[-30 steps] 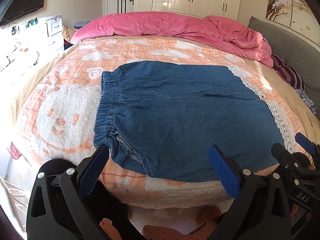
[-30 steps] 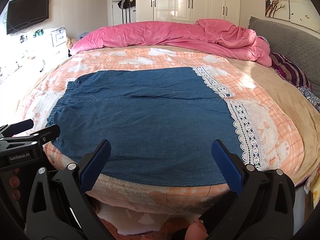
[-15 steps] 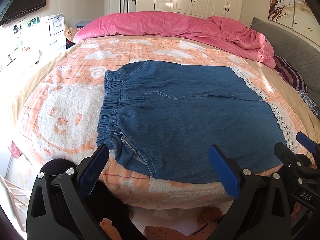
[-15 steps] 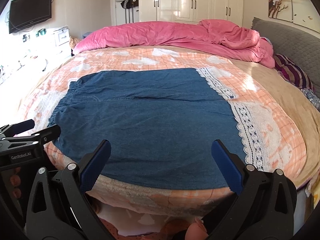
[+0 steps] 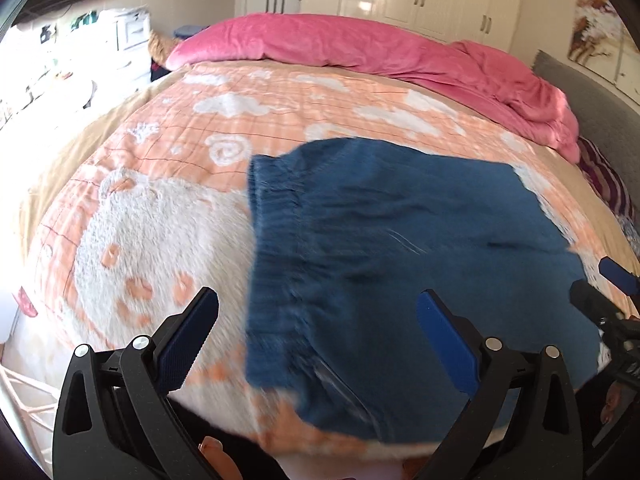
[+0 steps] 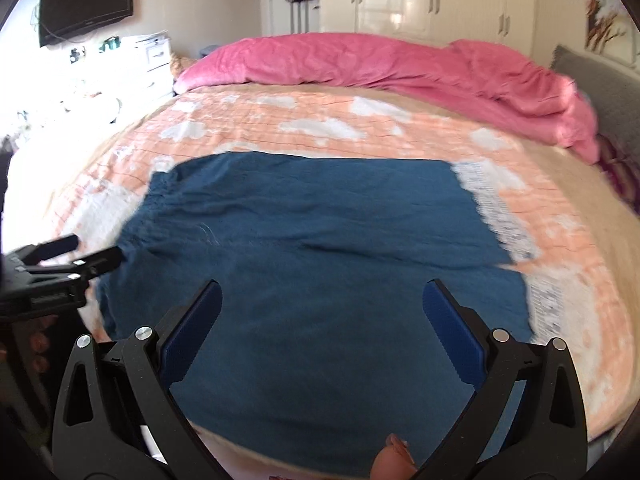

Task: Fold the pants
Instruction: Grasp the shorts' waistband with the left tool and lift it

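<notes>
Blue denim pants (image 6: 320, 264) lie spread flat on the near half of the bed, on an orange-pink checked blanket (image 6: 304, 128) with white cloud and bear patches. Elastic gathered waistband (image 5: 276, 240) is at the left, and white lace hems (image 6: 496, 216) at the right. Both legs point right, with the far leg's lace hem sitting a bit further left than the near one's. The near edge of the pants reaches the bed's near edge. Both views are motion-blurred, so fine detail is soft.

Left gripper (image 5: 316, 344): fingers spread wide, nothing held. It hovers above the near left corner of the pants, by the waistband; the left blue pad (image 5: 188, 340) is over the white bear patch (image 5: 160, 248), the right pad over denim. No contact with the cloth is visible.

Right gripper (image 6: 322, 336): fingers also wide apart, empty, over the near middle of the pants, both pads above denim. Whether it touches is unclear.

Each gripper shows at the edge of the other's view: the right one at the far right edge of the left view, the left one at the left edge of the right view beside the waistband. Fingertips of a hand (image 6: 394, 460) peek in at the bottom.

Further out: a rumpled pink duvet (image 6: 392, 68) is heaped along the far side of the bed, with a grey headboard (image 6: 600, 80) at right. White wardrobes (image 6: 432, 0) stand on the far wall, and a wall TV (image 6: 86, 4) is at far left.
</notes>
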Demonstrator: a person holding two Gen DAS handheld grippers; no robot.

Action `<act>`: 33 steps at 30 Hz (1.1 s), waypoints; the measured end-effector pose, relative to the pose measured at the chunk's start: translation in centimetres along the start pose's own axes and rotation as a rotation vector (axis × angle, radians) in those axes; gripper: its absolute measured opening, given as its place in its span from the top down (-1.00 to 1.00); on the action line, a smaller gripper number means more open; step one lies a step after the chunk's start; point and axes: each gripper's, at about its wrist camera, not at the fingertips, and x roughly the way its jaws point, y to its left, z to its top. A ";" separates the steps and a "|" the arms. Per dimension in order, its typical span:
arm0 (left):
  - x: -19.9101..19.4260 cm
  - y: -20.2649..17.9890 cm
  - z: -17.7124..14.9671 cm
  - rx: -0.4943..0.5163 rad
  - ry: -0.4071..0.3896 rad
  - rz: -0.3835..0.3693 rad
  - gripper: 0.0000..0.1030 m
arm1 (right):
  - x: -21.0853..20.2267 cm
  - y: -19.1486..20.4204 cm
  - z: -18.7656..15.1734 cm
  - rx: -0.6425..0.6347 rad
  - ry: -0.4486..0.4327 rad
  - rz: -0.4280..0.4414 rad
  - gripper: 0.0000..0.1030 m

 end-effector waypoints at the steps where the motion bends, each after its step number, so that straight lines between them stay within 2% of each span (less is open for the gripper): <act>1: 0.8 0.7 0.7 -0.006 0.005 0.013 -0.92 | 0.6 0.0 0.6 0.002 0.014 0.015 -0.84; 4: 2.5 2.3 2.3 -0.021 0.009 0.057 -0.92 | 2.7 0.5 2.6 -0.031 0.042 0.032 -0.84; 7: 4.3 3.7 4.3 -0.033 0.018 0.070 -0.92 | 4.9 0.6 4.3 -0.042 0.082 0.053 -0.84; 12: 7.8 4.3 7.4 -0.012 0.078 0.063 -0.92 | 8.3 0.6 6.7 -0.073 0.141 0.064 -0.84; 14: 9.3 4.4 9.1 -0.013 0.080 0.039 -0.92 | 9.8 0.8 7.8 -0.119 0.158 0.064 -0.84; 18: 12.3 4.9 10.6 0.002 0.093 0.076 -0.92 | 12.9 1.3 9.6 -0.212 0.190 0.053 -0.84; 19: 13.1 5.3 10.6 -0.004 0.097 0.060 -0.92 | 13.7 1.6 10.2 -0.242 0.186 0.051 -0.84; 22: 13.5 6.3 10.3 -0.028 0.036 0.017 -0.92 | 15.7 2.1 11.2 -0.302 0.188 0.053 -0.84; 27: 14.5 5.2 10.0 0.063 0.061 -0.065 -0.90 | 19.5 3.2 12.9 -0.391 0.217 0.082 -0.84; 29: 14.5 4.8 10.0 0.080 0.059 -0.081 -0.77 | 21.2 3.7 13.5 -0.442 0.230 0.084 -0.84; 30: 14.5 4.6 10.0 0.088 0.057 -0.091 -0.62 | 21.7 3.8 13.7 -0.453 0.236 0.084 -0.84; 31: 14.5 4.4 10.0 0.092 0.061 -0.108 -0.30 | 22.5 4.2 13.9 -0.471 0.257 0.099 -0.84; 32: 14.6 4.2 10.0 0.096 0.067 -0.126 -0.14 | 22.9 4.6 14.1 -0.486 0.269 0.115 -0.84; 33: 14.6 4.1 10.1 0.100 0.068 -0.131 -0.11 | 23.4 5.0 14.2 -0.506 0.277 0.128 -0.84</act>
